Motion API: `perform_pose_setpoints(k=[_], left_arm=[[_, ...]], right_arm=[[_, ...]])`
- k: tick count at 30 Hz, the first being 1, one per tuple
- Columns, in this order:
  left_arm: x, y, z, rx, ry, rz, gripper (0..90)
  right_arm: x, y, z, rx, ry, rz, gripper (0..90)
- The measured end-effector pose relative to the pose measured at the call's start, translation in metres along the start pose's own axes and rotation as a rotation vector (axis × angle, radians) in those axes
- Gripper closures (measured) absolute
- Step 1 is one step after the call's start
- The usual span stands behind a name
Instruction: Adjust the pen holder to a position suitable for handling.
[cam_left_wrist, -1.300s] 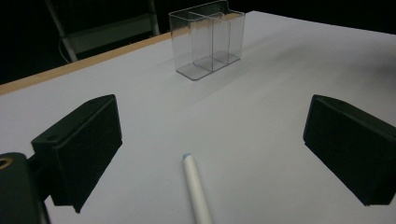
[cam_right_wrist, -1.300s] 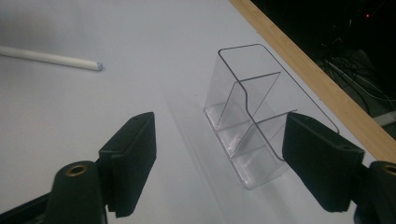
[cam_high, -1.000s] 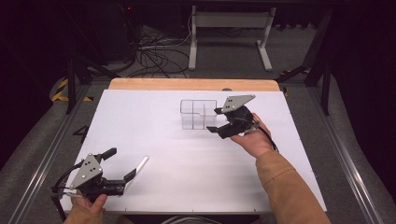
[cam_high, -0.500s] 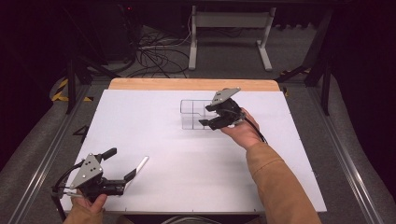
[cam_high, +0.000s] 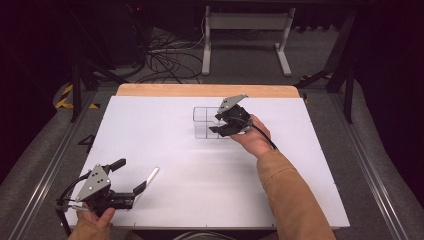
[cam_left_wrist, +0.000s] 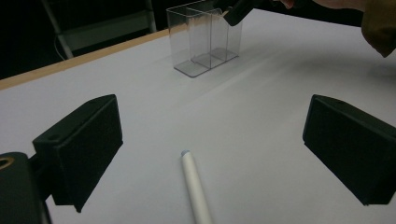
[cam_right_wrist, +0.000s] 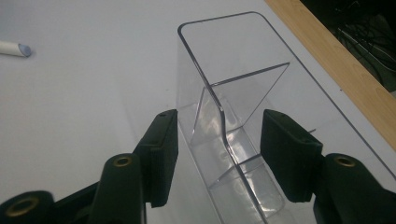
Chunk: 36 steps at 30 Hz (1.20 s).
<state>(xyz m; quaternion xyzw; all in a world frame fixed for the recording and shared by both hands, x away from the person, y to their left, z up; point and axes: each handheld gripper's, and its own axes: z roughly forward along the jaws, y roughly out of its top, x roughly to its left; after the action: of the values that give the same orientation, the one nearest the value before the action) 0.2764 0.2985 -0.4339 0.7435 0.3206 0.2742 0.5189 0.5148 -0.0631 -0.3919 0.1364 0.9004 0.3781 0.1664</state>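
Note:
A clear plastic box (cam_high: 204, 122) with inner dividers stands upright on the white table top (cam_high: 200, 170), far centre. My right gripper (cam_high: 220, 125) is at its right end. In the right gripper view the jaws (cam_right_wrist: 219, 154) straddle one side wall of the clear box (cam_right_wrist: 233, 42); they have just been closing, and a gap still shows at each pad. A white pen (cam_high: 152, 175) lies flat near the front left. My left gripper (cam_high: 129, 175) stands open just behind it, and the pen (cam_left_wrist: 196, 186) lies between its wide jaws (cam_left_wrist: 215, 144), untouched.
A wooden strip (cam_high: 200, 90) runs along the table's far edge, just behind the box. Beyond it are a metal stand (cam_high: 245, 30) and loose cables (cam_high: 165, 60) on the floor. Rails flank the table on both sides.
My right gripper has moved left and slightly down onto the box's end, and its jaws have narrowed around the wall. The left gripper and the pen have stayed put.

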Motion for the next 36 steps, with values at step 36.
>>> perform_pose_setpoints(k=[36], left_arm=[[0.002,-0.001,0.0,0.0,-0.003,-0.003,5.6]], right_arm=[[0.009,0.008,0.033,0.139,-0.025,-0.064,70.8]])
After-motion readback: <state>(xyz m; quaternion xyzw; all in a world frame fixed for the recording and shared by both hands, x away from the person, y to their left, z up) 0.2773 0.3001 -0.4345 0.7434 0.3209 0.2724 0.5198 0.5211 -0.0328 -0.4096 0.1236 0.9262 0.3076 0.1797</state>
